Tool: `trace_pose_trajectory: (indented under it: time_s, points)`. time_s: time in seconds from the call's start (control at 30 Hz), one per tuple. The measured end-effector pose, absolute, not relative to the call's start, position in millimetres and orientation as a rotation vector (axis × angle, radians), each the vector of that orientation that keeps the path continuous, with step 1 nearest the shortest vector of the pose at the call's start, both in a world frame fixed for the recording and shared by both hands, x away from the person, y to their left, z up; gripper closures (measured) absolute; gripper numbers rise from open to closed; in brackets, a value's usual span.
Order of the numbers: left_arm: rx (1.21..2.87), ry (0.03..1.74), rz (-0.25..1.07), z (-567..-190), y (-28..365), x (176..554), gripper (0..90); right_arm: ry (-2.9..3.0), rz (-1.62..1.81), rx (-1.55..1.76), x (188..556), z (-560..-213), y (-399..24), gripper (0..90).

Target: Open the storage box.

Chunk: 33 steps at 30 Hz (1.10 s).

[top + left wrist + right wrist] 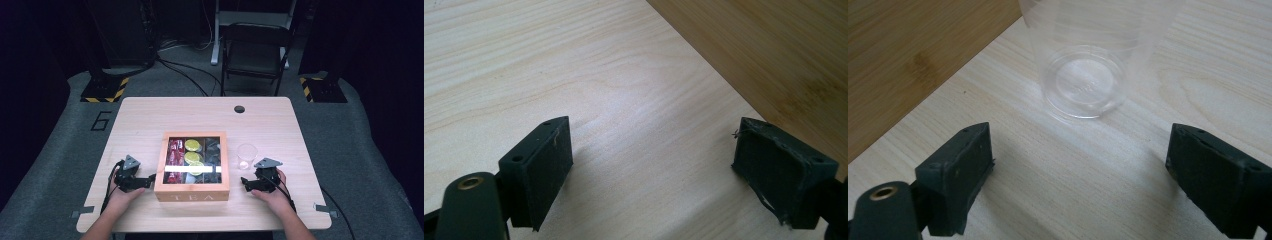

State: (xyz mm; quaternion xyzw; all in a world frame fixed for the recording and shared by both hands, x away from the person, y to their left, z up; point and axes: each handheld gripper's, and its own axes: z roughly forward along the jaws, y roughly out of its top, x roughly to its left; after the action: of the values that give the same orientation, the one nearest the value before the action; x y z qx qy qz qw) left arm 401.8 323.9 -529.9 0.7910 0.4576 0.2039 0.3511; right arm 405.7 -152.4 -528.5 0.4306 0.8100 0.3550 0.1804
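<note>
Starting at the left, the left gripper (150, 180) rests low on the table (280, 125), jaws spread wide with nothing between them but bare wood. In its own view the left gripper (651, 165) has the side wall of the tea box (774, 55) just beyond its right-hand jaw, near but not touching as far as I can tell.

Moving across, the tea box (192, 192) sits between the two grippers, lid shut, a glass window showing red sachets, yellow rounds and dark packets in compartments. I judge it stiff and fairly weighty, bamboo smooth enough to slip; the lid's front edge looks the place to lift, with the walls pinched to steady it.

Now the right gripper (246, 184): jaws also wide apart, gripping nothing, hovering just above the wood. Straight ahead of the right gripper (1078, 165) stands the clear plastic cup (1083, 75), upright, empty, a little beyond the jaw tips and centred between them. In the high view the cup (246, 156) stands just ahead of this gripper, beside the box's right wall.

That cup looks feather-light, thin-walled and springy, likely to buckle or skate away under a hard squeeze. A gentle grip low on the wall seems safest.
</note>
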Motion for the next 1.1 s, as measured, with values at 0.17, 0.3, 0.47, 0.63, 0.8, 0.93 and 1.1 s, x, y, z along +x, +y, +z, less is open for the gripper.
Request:
trace_pose_trajectory:
  time_s: [0.17,0.3,0.47,0.63,0.8,0.93,1.1]
  points:
    - [2.048,1.185,0.524,-529.8,323.9,401.9,15.6,2.287,1.003,1.22,405.5,-528.5,-152.3,11.2]
    - [2.045,1.186,0.526,-530.0,323.9,402.0,15.6,2.281,0.993,1.22,405.2,-528.5,-152.4,13.2]
    - [2.051,1.198,0.524,-528.3,323.7,402.0,17.0,2.287,0.981,1.239,404.7,-524.8,-153.3,23.2]
    - [2.033,1.246,0.484,-522.4,327.7,400.9,31.2,2.323,1.015,1.289,406.4,-516.7,-160.7,40.2]
    - [1.996,1.287,0.498,-516.8,332.6,399.3,38.1,2.288,0.983,1.271,402.0,-506.9,-162.1,43.3]
    - [2.003,1.283,0.512,-513.1,333.2,398.1,38.5,2.275,0.999,1.261,399.7,-502.0,-163.2,44.5]
    - [2.015,1.272,0.5,-509.0,332.9,396.5,41.1,2.244,1.012,1.256,398.0,-497.2,-164.7,45.2]
